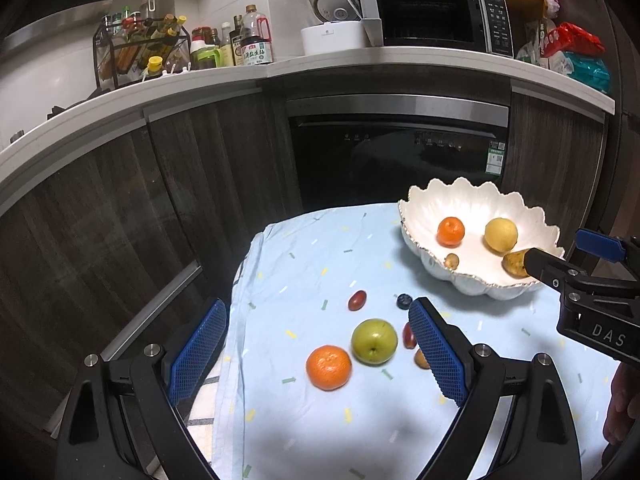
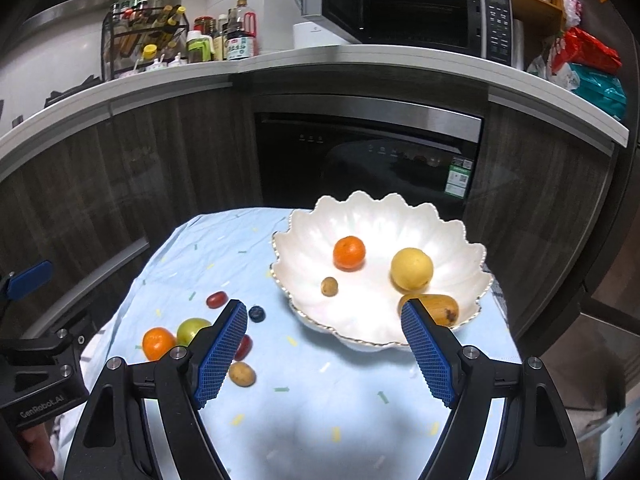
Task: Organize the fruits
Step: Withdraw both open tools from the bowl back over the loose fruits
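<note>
Fruits are split between two places from where I'm watching: a white scalloped bowl [image 2: 380, 236] at the far right of the counter [image 2: 320, 400], which is covered in a pale blue cloth, and a loose cluster on that cloth to the bowl's left. Inside the bowl I see a small orange [image 2: 349, 253], a yellow round fruit [image 2: 412, 269], a small brownish fruit [image 2: 329, 286] and a larger tan fruit [image 2: 440, 308] against the near rim. On the cloth, a bigger orange [image 1: 329, 367] sits touching a green apple [image 1: 374, 341]; beyond them lie a dark red oval fruit [image 1: 357, 300] and a blueberry [image 1: 404, 301], well apart from each other. Another dark red fruit [image 1: 408, 336] and a small tan fruit [image 2: 242, 374] lie just right of the apple, partly hidden in the left wrist view by a blue pad. My left hand-held gripper [image 1: 320, 356] hangs above the orange and apple with its jaws spread wide and nothing between them. My right hand-held gripper [image 2: 324, 356] is likewise spread open and empty, hovering over the bowl's near edge, its left finger [image 2: 222, 354] covering part of the red fruit on the cloth.
</note>
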{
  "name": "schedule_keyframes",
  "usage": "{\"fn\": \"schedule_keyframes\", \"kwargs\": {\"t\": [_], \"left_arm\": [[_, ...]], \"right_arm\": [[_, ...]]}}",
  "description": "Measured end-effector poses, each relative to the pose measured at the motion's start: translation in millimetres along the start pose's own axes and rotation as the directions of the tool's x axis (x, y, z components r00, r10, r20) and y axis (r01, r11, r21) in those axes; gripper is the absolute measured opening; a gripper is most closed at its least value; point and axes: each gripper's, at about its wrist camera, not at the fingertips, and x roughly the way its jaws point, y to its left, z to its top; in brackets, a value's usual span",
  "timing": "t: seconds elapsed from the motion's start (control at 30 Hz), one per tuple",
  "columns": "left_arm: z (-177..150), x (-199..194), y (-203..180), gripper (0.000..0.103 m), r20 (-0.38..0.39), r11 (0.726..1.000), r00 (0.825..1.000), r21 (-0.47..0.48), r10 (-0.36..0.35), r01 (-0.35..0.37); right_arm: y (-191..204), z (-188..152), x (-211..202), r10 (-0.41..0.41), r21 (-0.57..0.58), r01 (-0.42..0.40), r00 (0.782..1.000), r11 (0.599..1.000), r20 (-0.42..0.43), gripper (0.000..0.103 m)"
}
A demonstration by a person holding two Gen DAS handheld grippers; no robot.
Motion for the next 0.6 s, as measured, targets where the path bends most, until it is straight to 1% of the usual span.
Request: {"fn": "schedule_keyframes", "kwargs": {"t": [0.4, 0.6], "left_arm": [[-23.8, 15.7, 10.5, 0.094, -0.047, 1.0, 0.999, 0.008, -0.013, 0.014], [-32.7, 25.3, 12.4, 0.094, -0.065, 0.999, 0.997, 0.024, -0.039, 0.04]], "right_arm": [[19.9, -18.4, 17.3, 0.037, -0.041, -0.038, 0.999, 0.998, -0.026, 0.08], [26.8, -27.7, 27.5, 0.059, -0.054, -0.062, 0.997, 0.997, -0.046, 0.08]]}}
